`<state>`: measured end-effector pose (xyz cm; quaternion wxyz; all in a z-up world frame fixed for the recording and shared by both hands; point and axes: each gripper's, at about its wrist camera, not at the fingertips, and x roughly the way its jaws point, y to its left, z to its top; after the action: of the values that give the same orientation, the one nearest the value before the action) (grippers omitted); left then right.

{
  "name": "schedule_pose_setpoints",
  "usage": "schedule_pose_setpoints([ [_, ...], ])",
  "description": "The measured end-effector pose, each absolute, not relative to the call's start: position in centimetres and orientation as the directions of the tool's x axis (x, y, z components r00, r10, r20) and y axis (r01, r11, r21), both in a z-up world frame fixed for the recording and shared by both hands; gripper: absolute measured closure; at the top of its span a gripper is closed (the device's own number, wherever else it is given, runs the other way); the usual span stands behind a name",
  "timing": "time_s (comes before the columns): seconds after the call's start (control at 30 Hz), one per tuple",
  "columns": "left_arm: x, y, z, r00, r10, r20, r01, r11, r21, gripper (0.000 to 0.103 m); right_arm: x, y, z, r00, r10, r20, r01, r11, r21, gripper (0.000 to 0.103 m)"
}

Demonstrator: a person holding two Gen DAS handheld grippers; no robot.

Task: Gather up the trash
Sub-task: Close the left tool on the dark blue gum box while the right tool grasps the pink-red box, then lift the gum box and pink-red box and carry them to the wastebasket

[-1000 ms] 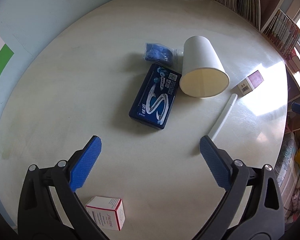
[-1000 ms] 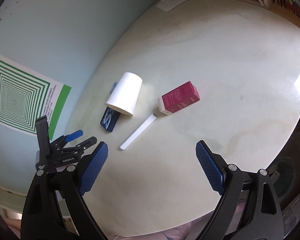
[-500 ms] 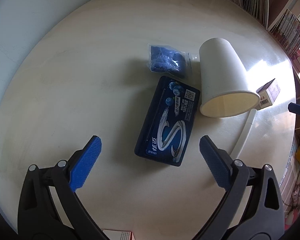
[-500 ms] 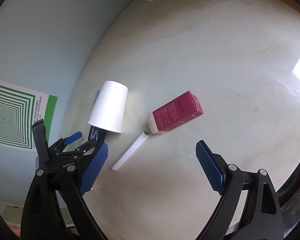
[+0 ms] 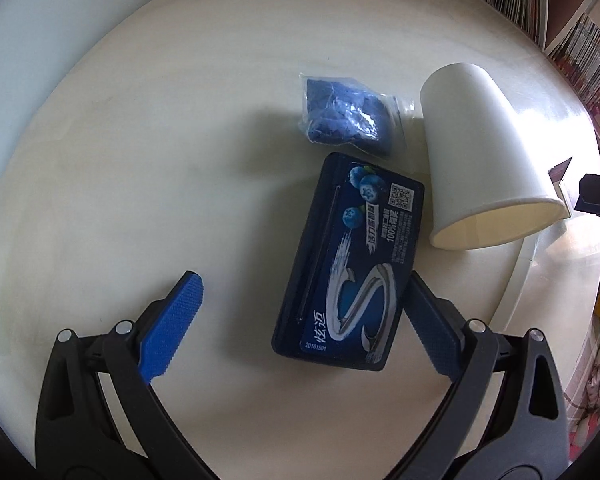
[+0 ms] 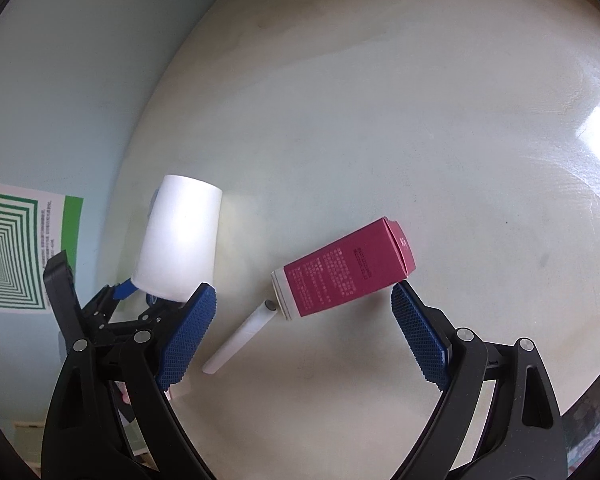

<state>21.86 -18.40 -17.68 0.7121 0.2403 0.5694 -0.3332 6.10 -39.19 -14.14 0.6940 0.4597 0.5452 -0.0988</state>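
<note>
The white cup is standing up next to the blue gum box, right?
Not quite. The cup is lying on its side, its open mouth facing the camera, as the left wrist view shows. It is next to the gum box.

The dark blue gum box [image 5: 350,264] reads "炫迈", "100%" and "20161501".

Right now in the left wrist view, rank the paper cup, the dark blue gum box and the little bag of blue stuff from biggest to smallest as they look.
1 and 2. paper cup and dark blue gum box: they look about alike, and the box lies nearer the camera, so I won't rank them.
3. bag of blue stuff: clearly smallest.
</note>
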Motion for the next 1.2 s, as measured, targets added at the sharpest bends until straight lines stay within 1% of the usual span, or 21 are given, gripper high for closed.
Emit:
schedule_pose_setpoints([
  [0.03,21.9,-18.6,-17.7,0.133,-0.202,-0.970,0.748,0.662,-0.035,0.007,6.3,-39.3,-14.2,0.385,0.356,-0.851,0.640,0.561,0.525,0.016],
  [0.07,22.0,-18.7,-17.7,0.142,-0.200,-0.969,0.748,0.663,-0.028,0.009,6.5,-39.3,-14.1,0.384,0.352,-0.853,0.639,0.566,0.521,0.020],
  [0.1,21.7,-18.6,-17.7,0.156,-0.195,-0.968,0.749,0.663,-0.013,0.009,6.7,-39.3,-14.1,0.381,0.349,-0.856,0.638,0.571,0.517,0.023],
  [0.13,21.7,-18.8,-17.7,0.160,-0.200,-0.967,0.750,0.661,-0.013,0.010,7.0,-39.4,-14.1,0.376,0.345,-0.860,0.640,0.575,0.510,0.025],
  [0.2,21.8,-19.0,-17.5,0.169,-0.209,-0.963,0.749,0.663,-0.012,0.014,7.4,-39.5,-14.1,0.365,0.332,-0.870,0.642,0.587,0.493,0.033],
  [0.23,22.0,-19.2,-17.4,0.172,-0.212,-0.962,0.749,0.663,-0.012,0.019,7.6,-39.6,-14.1,0.362,0.331,-0.872,0.642,0.590,0.490,0.035],
  [0.27,22.1,-19.3,-17.2,0.178,-0.216,-0.960,0.748,0.663,-0.011,0.026,7.5,-39.7,-14.1,0.358,0.326,-0.875,0.642,0.594,0.484,0.041],
  [0.3,22.1,-19.6,-17.1,0.182,-0.219,-0.959,0.749,0.663,-0.010,0.030,7.6,-39.7,-14.1,0.351,0.319,-0.880,0.644,0.600,0.475,0.049],
  [0.33,22.2,-19.5,-16.9,0.183,-0.221,-0.958,0.748,0.664,-0.010,0.039,7.7,-39.7,-14.1,0.349,0.318,-0.882,0.643,0.603,0.472,0.052],
  [0.37,22.8,-19.7,-16.6,0.184,-0.222,-0.958,0.746,0.666,-0.011,0.047,7.7,-39.7,-14.2,0.350,0.317,-0.881,0.641,0.605,0.472,0.058],
  [0.4,23.1,-19.8,-16.6,0.185,-0.222,-0.957,0.743,0.669,-0.012,0.050,7.8,-39.8,-14.1,0.352,0.314,-0.882,0.638,0.609,0.471,0.058],
  [0.43,23.3,-19.9,-16.6,0.184,-0.220,-0.958,0.739,0.674,-0.013,0.050,7.9,-39.8,-14.1,0.354,0.310,-0.882,0.636,0.612,0.470,0.059],
  [0.5,23.6,-19.7,-16.5,0.180,-0.222,-0.958,0.726,0.688,-0.023,0.051,8.0,-39.7,-13.8,0.359,0.306,-0.882,0.629,0.619,0.470,0.065],
  [0.6,23.8,-19.2,-16.2,0.185,-0.226,-0.957,0.713,0.701,-0.028,0.051,8.0,-39.7,-13.3,0.367,0.305,-0.879,0.612,0.632,0.475,0.071],
  [0.77,24.0,-18.5,-14.6,0.208,-0.245,-0.947,0.700,0.714,-0.031,0.051,7.6,-40.0,-12.3,0.380,0.302,-0.874,0.595,0.644,0.481,0.071],
  [1.0,23.2,-15.0,-12.1,0.232,-0.277,-0.933,0.686,0.726,-0.044,0.051,6.3,-40.6,-10.0,0.428,0.294,-0.855,0.579,0.637,0.509,0.071],
  [1.2,21.0,-14.0,-9.6,0.264,-0.318,-0.910,0.701,0.712,-0.045,0.052,2.8,-42.6,-7.6,0.498,0.282,-0.820,0.571,0.604,0.555,0.071],
])
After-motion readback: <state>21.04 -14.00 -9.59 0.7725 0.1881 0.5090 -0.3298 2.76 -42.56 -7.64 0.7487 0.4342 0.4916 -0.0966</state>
